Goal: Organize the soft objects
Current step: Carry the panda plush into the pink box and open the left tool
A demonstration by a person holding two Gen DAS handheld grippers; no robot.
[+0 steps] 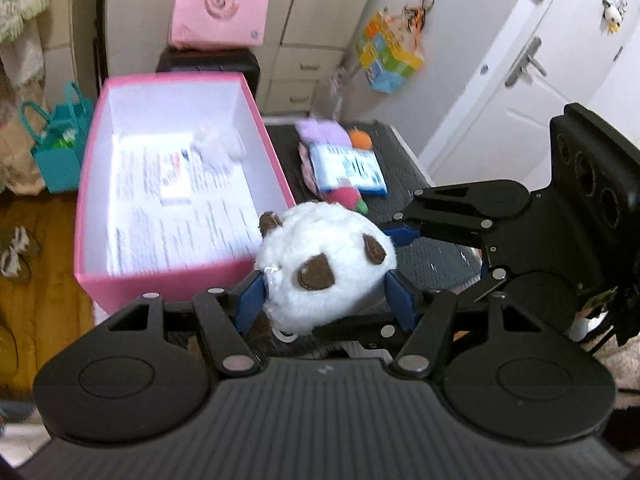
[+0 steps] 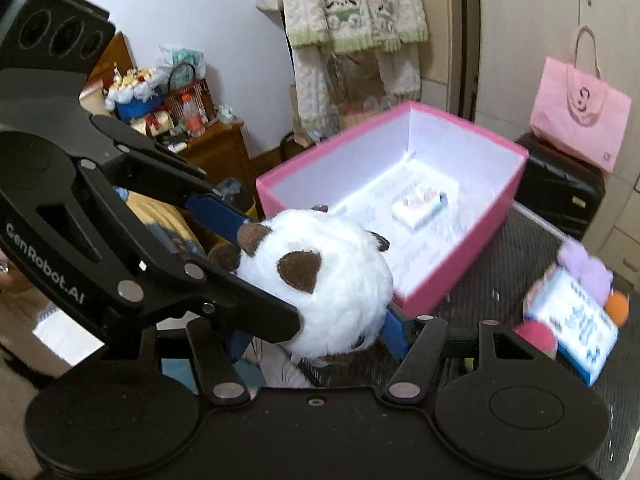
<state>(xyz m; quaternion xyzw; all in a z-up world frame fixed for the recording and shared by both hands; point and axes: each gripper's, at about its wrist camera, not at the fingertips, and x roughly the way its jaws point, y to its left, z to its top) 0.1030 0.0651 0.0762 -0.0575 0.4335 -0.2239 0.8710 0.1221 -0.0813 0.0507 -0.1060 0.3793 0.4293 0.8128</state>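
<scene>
Plainly both tools, left (image 1: pixel 325 294) and "GenRobot.AI"-marked right (image 2: pixel 320 332), clamp the white plush (image 1: pixel 326 268).

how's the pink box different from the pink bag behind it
The pink box is a stiff, open-topped carton lying on the dark table, its white inside showing printed sheets; the pink bag is a soft tote standing upright with handles on a black case. The box looks a deeper pink; the bag looks paler and bears a printed motif. Both are pink containers.
</scene>
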